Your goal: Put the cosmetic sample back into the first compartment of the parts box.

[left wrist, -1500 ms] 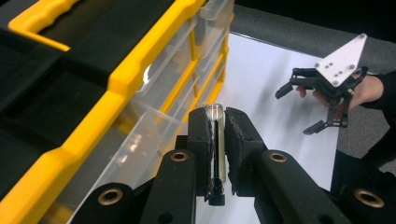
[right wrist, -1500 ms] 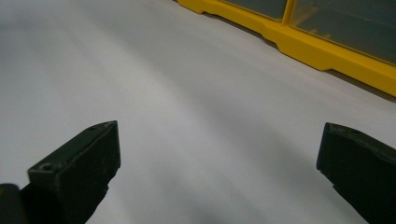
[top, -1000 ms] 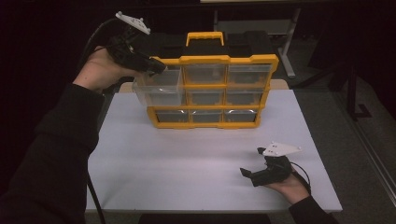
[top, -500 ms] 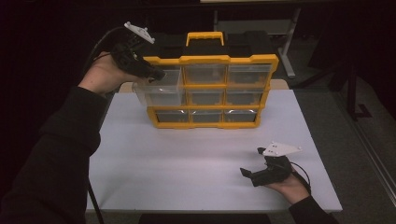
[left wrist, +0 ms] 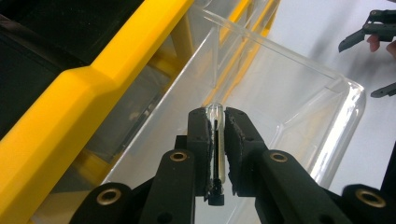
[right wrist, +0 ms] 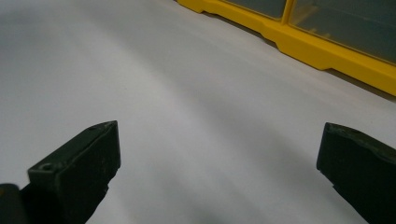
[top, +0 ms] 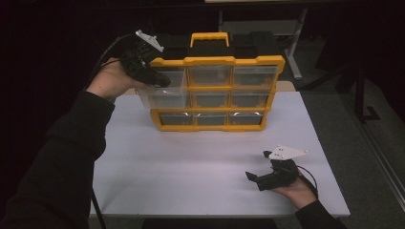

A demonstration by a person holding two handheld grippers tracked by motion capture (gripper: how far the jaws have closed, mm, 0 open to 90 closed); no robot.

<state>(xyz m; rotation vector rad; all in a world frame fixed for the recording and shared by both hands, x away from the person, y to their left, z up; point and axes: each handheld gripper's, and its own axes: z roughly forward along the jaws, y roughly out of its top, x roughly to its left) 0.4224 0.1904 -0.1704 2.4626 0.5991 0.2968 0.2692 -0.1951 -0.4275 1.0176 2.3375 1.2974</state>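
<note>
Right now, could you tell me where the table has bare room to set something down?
The white table lies bare between the yellow organizer and the near edge, left of the right gripper. It is crowded at the pulled-out drawer, where the left gripper holds a small tube.

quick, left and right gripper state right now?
Left gripper: shut on a small clear tube, held over the pulled-out clear drawer of the yellow organizer.
Right gripper: open, holding nothing, low over the white table.
</note>
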